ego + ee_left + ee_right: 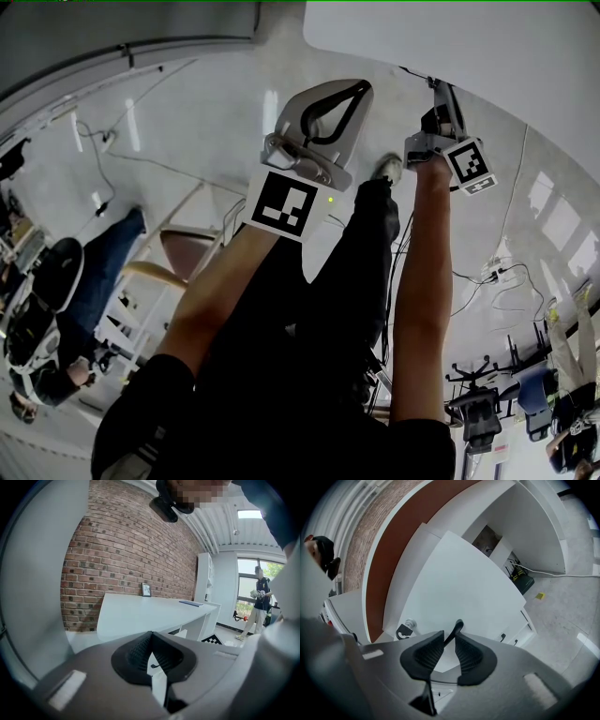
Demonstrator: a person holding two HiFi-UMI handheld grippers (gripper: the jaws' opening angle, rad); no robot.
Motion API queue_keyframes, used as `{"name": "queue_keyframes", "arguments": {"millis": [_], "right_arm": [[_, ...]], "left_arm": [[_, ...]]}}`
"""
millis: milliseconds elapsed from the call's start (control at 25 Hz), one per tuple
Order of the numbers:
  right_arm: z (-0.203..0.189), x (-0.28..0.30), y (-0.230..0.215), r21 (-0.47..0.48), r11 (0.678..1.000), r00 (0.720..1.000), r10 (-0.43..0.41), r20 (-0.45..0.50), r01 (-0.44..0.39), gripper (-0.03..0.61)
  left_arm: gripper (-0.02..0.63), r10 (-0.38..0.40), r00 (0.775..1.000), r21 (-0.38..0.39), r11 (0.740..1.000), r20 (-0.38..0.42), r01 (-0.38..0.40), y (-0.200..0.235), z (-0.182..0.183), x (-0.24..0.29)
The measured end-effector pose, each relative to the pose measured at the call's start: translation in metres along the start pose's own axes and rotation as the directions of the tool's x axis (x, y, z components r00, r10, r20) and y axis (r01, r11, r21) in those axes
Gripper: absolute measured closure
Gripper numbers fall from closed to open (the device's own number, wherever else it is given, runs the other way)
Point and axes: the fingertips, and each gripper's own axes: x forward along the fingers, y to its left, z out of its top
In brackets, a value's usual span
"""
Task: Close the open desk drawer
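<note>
My right gripper [449,637] is shut on a thin black drawer handle [458,626], which sticks up between the ribbed pads. Behind it is the white desk [459,573], and two more small black handles [502,637] show on drawer fronts to the right. In the head view the right gripper [439,108] reaches under the edge of the white desk top [469,37]; the drawer itself is hidden there. My left gripper [349,94] hangs in front of my legs, shut with nothing in it [151,637], and faces a long white desk [140,613] and a brick wall [122,541].
A power strip and cables [492,274] lie on the glossy floor to the right. A wooden chair [178,253] and a seated person [56,309] are at the left. Office chairs [478,403] stand at lower right. Another person [260,602] stands by the window.
</note>
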Motion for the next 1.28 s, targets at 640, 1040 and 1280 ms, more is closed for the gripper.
{"name": "queue_keyframes", "arguments": {"millis": [640,1040,1280], "right_arm": [[0.012,0.029,0.001,0.008,1.0,1.0,0.017,0.02,-0.017,0.499],[0.021,0.05,-0.005,0.057,0.998,0.998,0.033,0.049,-0.036,0.505],[0.021,0.055,-0.008,0.028,0.999,0.998,0.038,0.05,-0.039,0.502]], "left_arm": [[0.597,0.013,1.0,-0.012,1.0,0.008,-0.013,0.009,-0.005,0.001],[0.597,0.024,1.0,-0.018,1.0,0.004,-0.024,0.014,-0.007,0.002],[0.597,0.029,1.0,-0.017,0.999,0.002,-0.029,0.016,-0.011,0.003]]}}
